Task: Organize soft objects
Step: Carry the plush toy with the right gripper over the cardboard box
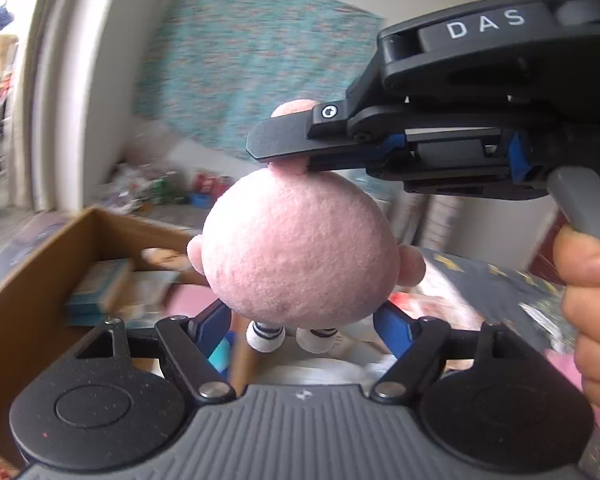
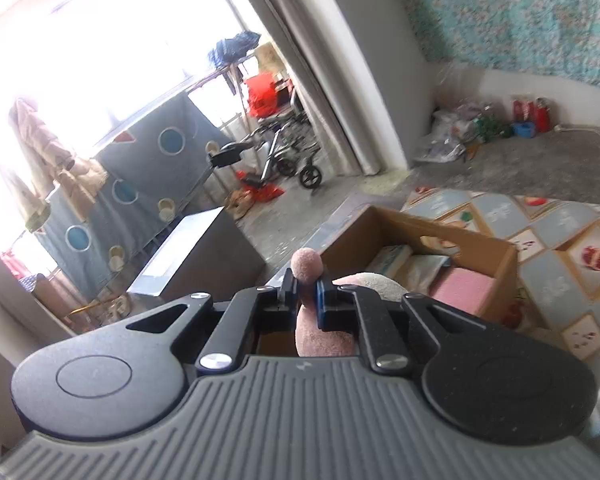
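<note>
- Between the shut fingers of the right gripper [image 2: 305,294], a small knob on top of the pink plush toy [image 1: 296,248] is pinched; the round tip of that knob pokes out beyond the pads, so the hold looks narrow but firm.
- Seen from the left wrist, the toy hangs in the air from that pinch, head up, two small white feet dangling at the bottom, and nothing else supports it.
- Just below it, the left gripper [image 1: 300,322] stands wide apart, its blue pads flanking the toy's underside without clearly touching; I judge it ready to steady or receive the toy, not yet gripping.
- Beyond and below lies the cardboard box [image 2: 468,240], open at the top, already holding books or packets and a pink block; it sits on a patterned mat [image 2: 572,240].
- To do this step well, I would keep the right pinch tight, since a knob this soft can slip out under a swing, and move slowly.
- Carry the toy over the box's free corner, lower it until the feet rest, then release.
- If the left gripper takes over, it should close on the broad body, not the feet.
</note>
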Tool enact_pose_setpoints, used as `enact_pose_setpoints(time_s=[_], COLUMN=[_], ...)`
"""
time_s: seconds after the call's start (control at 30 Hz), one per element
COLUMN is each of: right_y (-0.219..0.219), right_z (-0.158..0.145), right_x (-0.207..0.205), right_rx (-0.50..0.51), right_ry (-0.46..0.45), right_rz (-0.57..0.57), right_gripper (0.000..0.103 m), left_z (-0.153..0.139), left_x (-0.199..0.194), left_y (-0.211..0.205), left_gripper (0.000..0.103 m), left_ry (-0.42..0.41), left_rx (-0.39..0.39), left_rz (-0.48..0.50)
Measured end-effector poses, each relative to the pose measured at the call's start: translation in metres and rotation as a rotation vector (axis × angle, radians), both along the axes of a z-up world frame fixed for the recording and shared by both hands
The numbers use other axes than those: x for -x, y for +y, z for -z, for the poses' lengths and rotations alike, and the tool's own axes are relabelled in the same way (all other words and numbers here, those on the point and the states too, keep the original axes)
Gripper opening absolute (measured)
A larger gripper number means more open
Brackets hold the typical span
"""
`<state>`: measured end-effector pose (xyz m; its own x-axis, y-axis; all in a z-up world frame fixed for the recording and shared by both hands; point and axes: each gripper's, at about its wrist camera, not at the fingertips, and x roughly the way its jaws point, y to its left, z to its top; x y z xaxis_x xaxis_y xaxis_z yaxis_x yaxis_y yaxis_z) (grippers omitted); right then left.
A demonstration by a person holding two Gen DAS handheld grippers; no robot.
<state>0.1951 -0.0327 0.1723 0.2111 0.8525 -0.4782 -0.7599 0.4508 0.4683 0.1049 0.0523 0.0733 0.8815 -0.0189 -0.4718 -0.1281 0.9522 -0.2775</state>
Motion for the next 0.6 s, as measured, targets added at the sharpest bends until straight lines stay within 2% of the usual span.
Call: enact_pose_setpoints(time_s=[0.2, 0.37, 0.5, 0.6], right_y=[0.133, 0.215, 0.250, 0.255], right_z=[0.033, 0.086, 0.123, 0.144], right_x=[-0.047, -0.090, -0.111, -0.122], right_rx=[0.079, 0.152, 0.191, 0.242], right_ry=[0.117, 0.230, 0.240, 0.243], right_rz=[-0.172, -0.287, -0.375, -0.435], right_gripper=[0.007, 0.007, 0.007, 0.007], left_z=[0.022, 0.049, 0.059, 0.064], left_x=[-0.018, -0.031, -0.026, -0.024], left_y=[0.081, 0.133, 0.158, 0.160], left_gripper=[0.079, 0.079, 0.079, 0.079], left_ry=[0.123, 0.247, 0.299, 0.324], left_rx=[0.036, 0.088, 0.130, 0.139], left_rz=[-0.226, -0.322, -0.351, -0.347])
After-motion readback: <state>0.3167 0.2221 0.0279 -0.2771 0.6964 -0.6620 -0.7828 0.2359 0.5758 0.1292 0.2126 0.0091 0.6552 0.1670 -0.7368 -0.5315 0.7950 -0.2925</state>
